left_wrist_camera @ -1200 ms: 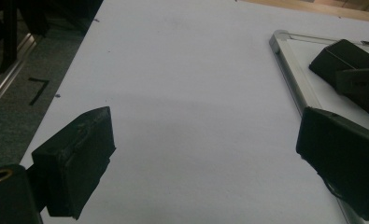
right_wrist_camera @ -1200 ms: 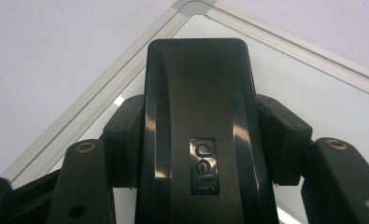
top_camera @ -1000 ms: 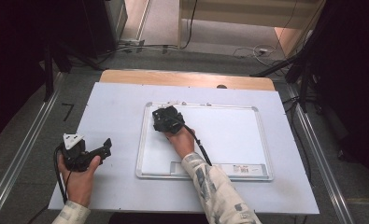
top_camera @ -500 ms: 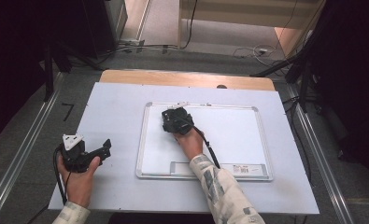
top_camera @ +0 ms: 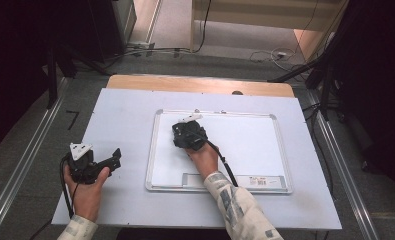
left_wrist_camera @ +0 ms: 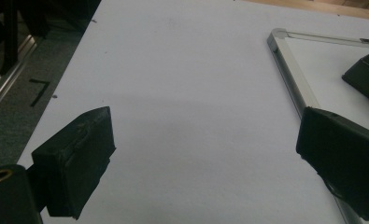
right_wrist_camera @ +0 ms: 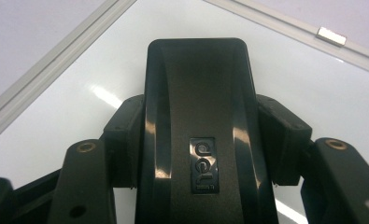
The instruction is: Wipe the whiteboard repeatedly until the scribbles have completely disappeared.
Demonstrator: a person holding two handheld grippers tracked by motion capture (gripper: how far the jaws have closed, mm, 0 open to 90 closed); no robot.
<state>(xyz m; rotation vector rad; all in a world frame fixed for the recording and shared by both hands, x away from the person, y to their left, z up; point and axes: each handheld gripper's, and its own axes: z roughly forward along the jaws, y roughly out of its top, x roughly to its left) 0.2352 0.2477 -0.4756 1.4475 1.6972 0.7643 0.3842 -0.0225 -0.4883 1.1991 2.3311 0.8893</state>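
Eraser point(right_wrist_camera: 198, 140) (black, glossy) lies flat on the whiteboard point(top_camera: 255, 145), toward its ten o'clock corner, clamped between the right gripper point(top_camera: 189, 134) jaws. Left gripper point(top_camera: 116, 159), at eight o'clock on the table point(top_camera: 130, 107), gapes wide, holding nothing.

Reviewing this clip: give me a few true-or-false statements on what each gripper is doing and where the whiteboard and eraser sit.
1. The right gripper is closed on a black eraser. True.
2. The eraser rests on the bare table beside the whiteboard. False: it is over the whiteboard, inside the frame.
3. The left gripper has its jaws apart with nothing between them. True.
4. The left gripper sits over the whiteboard. False: it is over the table, left of the whiteboard.
5. The whiteboard is covered in writing. False: its surface looks blank.
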